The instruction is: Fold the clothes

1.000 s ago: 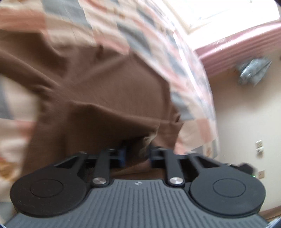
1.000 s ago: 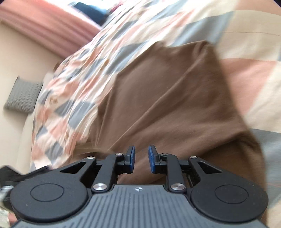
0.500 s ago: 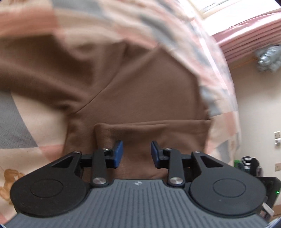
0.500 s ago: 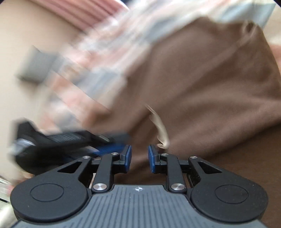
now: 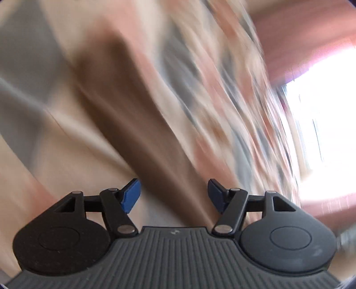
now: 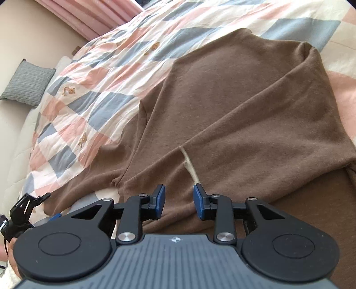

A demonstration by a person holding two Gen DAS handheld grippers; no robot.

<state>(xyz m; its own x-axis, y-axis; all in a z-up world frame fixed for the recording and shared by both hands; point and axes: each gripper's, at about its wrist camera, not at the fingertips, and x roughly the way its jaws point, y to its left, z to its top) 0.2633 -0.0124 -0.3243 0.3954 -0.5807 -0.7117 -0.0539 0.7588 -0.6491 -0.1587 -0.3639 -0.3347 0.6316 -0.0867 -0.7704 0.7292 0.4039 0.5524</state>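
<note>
One brown garment (image 6: 233, 106) lies on the bed, with one pale drawstring (image 6: 190, 166) showing near its middle. One patchwork quilt (image 6: 93, 89) covers the bed, and five small bear prints can be counted on its left part. One grey cushion (image 6: 26, 83) sits at the far left. Two tools show: the right tool (image 6: 179, 202) with two blue pads, and the left tool (image 5: 173, 195), also with two. One pink curtain (image 6: 93, 15) hangs at the far side.
</note>
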